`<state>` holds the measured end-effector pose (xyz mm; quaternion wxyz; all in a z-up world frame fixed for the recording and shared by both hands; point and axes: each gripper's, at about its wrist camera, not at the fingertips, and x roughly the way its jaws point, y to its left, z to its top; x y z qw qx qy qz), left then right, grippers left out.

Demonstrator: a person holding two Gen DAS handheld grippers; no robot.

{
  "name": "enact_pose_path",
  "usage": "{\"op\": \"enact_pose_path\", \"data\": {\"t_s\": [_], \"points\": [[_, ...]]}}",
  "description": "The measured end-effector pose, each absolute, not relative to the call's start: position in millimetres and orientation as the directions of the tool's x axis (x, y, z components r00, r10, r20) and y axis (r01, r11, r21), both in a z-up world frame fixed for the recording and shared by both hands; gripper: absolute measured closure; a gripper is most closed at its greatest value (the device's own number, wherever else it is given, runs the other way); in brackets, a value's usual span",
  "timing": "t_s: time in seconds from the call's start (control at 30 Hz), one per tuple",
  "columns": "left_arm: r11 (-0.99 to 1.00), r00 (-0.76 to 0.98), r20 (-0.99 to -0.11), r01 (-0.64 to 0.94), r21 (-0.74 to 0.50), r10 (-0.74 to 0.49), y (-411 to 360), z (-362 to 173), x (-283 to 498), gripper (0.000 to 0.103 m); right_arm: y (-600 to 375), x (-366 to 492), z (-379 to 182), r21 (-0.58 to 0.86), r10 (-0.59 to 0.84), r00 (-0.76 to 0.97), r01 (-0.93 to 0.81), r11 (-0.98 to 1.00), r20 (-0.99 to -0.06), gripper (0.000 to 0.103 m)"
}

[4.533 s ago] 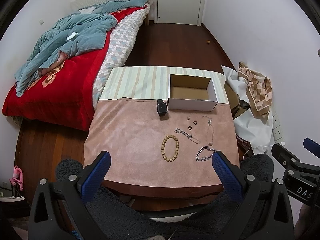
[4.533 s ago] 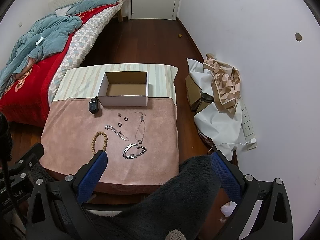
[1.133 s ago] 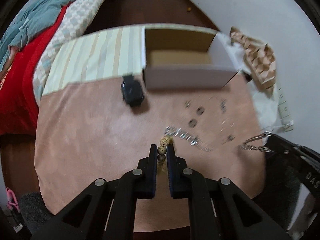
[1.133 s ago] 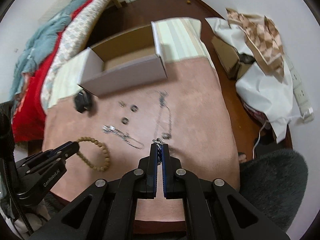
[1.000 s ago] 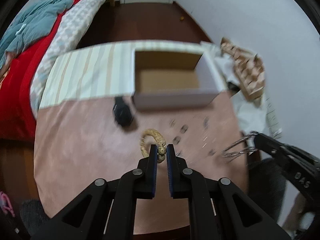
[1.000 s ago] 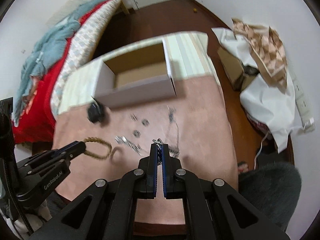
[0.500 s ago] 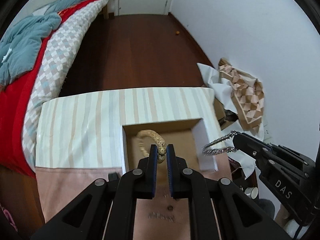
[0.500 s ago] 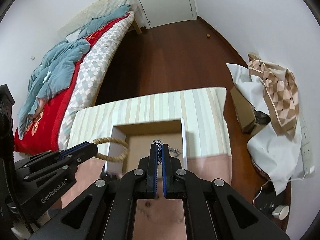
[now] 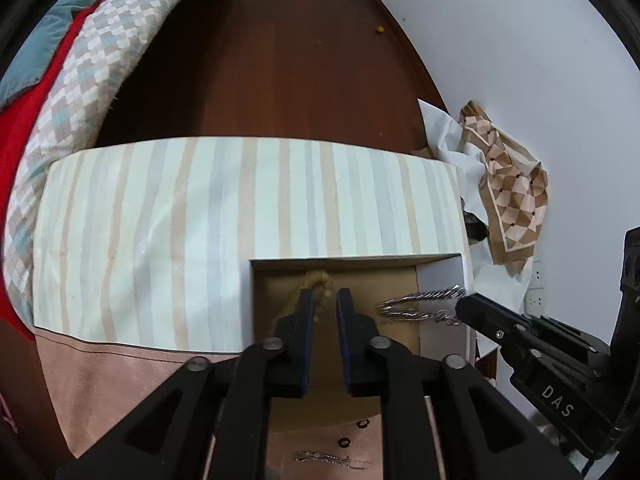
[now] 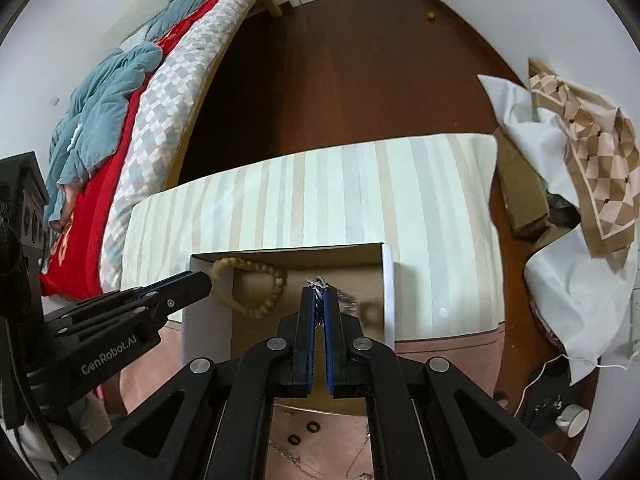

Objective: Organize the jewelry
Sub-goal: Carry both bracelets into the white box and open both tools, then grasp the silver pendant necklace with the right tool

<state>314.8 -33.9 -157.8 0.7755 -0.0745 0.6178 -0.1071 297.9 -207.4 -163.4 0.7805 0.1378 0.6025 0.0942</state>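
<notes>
An open white cardboard box (image 9: 442, 276) (image 10: 387, 280) sits on the table. My left gripper (image 9: 322, 300) is over the box with its jaws slightly parted; the wooden bead bracelet (image 9: 318, 282) (image 10: 256, 280) hangs blurred at its tips, over the box. My right gripper (image 10: 319, 294) is shut on the silver chain bracelet (image 9: 420, 304) (image 10: 344, 298) and holds it over the box. Small rings (image 10: 312, 426) and a silver chain (image 9: 328, 458) lie on the pink cloth nearer me.
The table has a striped cloth (image 9: 200, 220) at the back and pink cloth (image 9: 120, 380) in front. A bed (image 10: 120, 100) stands left. White and checked fabric (image 10: 580, 160) and cardboard pile up at the right, by the wall.
Both grippers have moved forward and down over the box. The left jaws have parted a little and the bead bracelet is blurred at their tips.
</notes>
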Motion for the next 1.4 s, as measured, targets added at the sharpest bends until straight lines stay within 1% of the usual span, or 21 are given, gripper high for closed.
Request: {"op": "enact_pose_path", "data": {"t_s": [0.03, 0.07, 0.1, 0.13, 0.17, 0.2, 0.23, 0.27, 0.3, 0.33, 0.37, 0.4, 0.43, 0.5, 0.6, 0.73, 0.8, 0.87, 0.97, 1.23, 1.4], "points": [[0.968, 0.22, -0.943, 0.076, -0.239, -0.25, -34.0, -155.9, 315.8, 0.067, -208.1, 299.2, -166.0, 0.331, 0.316, 0.239, 0.023, 0.943, -0.918, 0.097], [0.971, 0.236, -0.942, 0.074, -0.229, -0.24, -33.0, -152.2, 314.6, 0.044, -209.4, 299.1, -166.3, 0.325, 0.311, 0.231, 0.023, 0.946, -0.922, 0.095], [0.974, 0.258, -0.939, 0.067, -0.215, -0.225, -31.2, -146.8, 312.2, 0.033, -210.2, 298.9, -166.4, 0.316, 0.302, 0.23, 0.023, 0.949, -0.925, 0.084], [0.977, 0.281, -0.935, 0.067, -0.205, -0.215, -30.9, -142.1, 310.2, 0.026, -211.6, 297.5, -165.3, 0.297, 0.282, 0.235, 0.027, 0.955, -0.93, 0.068], [0.978, 0.297, -0.932, 0.069, -0.196, -0.208, -29.4, -137.9, 309.1, 0.026, -212.1, 296.9, -164.0, 0.28, 0.266, 0.237, 0.027, 0.96, -0.935, 0.06], [0.981, 0.311, -0.93, 0.068, -0.181, -0.194, -28.4, -134.2, 308.7, 0.026, -213.8, 295.2, -162.2, 0.276, 0.26, 0.242, 0.032, 0.961, -0.935, 0.049], [0.985, 0.332, -0.928, 0.07, -0.156, -0.171, -26.9, -128.9, 305.6, 0.026, -214.1, 293.3, -159.8, 0.271, 0.254, 0.247, 0.036, 0.962, -0.935, 0.045], [0.988, 0.347, -0.925, 0.07, -0.139, -0.155, -25.6, -125.6, 303.5, 0.025, -215.0, 290.8, -157.0, 0.25, 0.233, 0.252, 0.037, 0.968, -0.939, 0.044], [0.992, 0.372, -0.919, 0.065, -0.111, -0.128, -23.8, -121.2, 298.7, 0.022, -216.0, 287.4, -153.8, 0.231, 0.215, 0.262, 0.034, 0.972, -0.941, 0.042], [0.994, 0.384, -0.917, 0.061, -0.094, -0.11, -23.0, -119.5, 297.0, 0.009, -216.4, 283.1, -151.0, 0.194, 0.178, 0.272, 0.034, 0.98, -0.946, 0.033], [0.996, 0.403, -0.912, 0.053, -0.065, -0.081, -20.9, -117.5, 291.2, 0.0, -216.1, 279.8, -149.2, 0.156, 0.14, 0.275, 0.035, 0.987, -0.951, 0.026], [0.998, 0.417, -0.907, 0.044, -0.041, -0.056, -18.8, -117.1, 284.8, 0.0, -215.7, 275.4, -147.5, 0.119, 0.104, 0.283, 0.036, 0.992, -0.953, 0.015], [0.999, 0.422, -0.906, 0.036, -0.023, -0.036, -16.9, -118.5, 279.4, 0.0, -214.5, 268.5, -146.0, 0.083, 0.068, 0.298, 0.036, 0.996, -0.952, 0.006], [1.0, 0.426, -0.905, 0.028, 0.01, -0.003, -14.8, -123.5, 268.7, 0.0, -210.5, 259.1, -147.5, 0.007, -0.004, 0.304, 0.036, 0.999, -0.953, 0.004], [0.999, 0.424, -0.905, 0.018, 0.042, 0.031, -10.4, -131.4, 254.2, 0.0, -206.6, 245.3, -152.4, -0.032, -0.04, 0.321, 0.03, 0.999, -0.946, 0.004], [0.998, 0.417, -0.907, -0.001, 0.063, 0.058, -8.3, -137.4, 240.1, 0.0, -198.4, 233.3, -158.0, -0.067, -0.073, 0.333, 0.028, 0.997, -0.94, 0.004], [0.998, 0.42, -0.905, -0.013, 0.061, 0.061, -6.7, -136.9, 232.2, 0.0, -198.2, 227.1, -159.3, -0.07, -0.077, 0.336, 0.035, 0.997, -0.939, 0.002], [0.996, 0.43, -0.899, -0.025, 0.087, 0.089, -4.9, -134.2, 222.5, 0.0, -197.3, 220.7, -157.3, -0.075, -0.083, 0.345, 0.037, 0.997, -0.935, 0.002], [0.994, 0.465, -0.879, -0.029, 0.102, 0.104, -5.0, -123.5, 207.5, 0.0, -195.0, 211.4, -148.9, -0.076, -0.083, 0.361, 0.035, 0.996, -0.929, 0.002], [0.995, 0.542, -0.834, -0.043, 0.095, 0.103, 3.4, -87.3, 168.9, 0.0, -185.8, 178.7, -114.4, -0.074, -0.079, 0.423, 0.029, 0.997, -0.903, 0.002], [0.995, 0.586, -0.804, -0.043, 0.086, 0.095, 6.8, -61.2, 142.6, 0.0, -179.5, 151.3, -85.3, -0.084, -0.087, 0.486, 0.027, 0.996, -0.87, 0.002]]}}
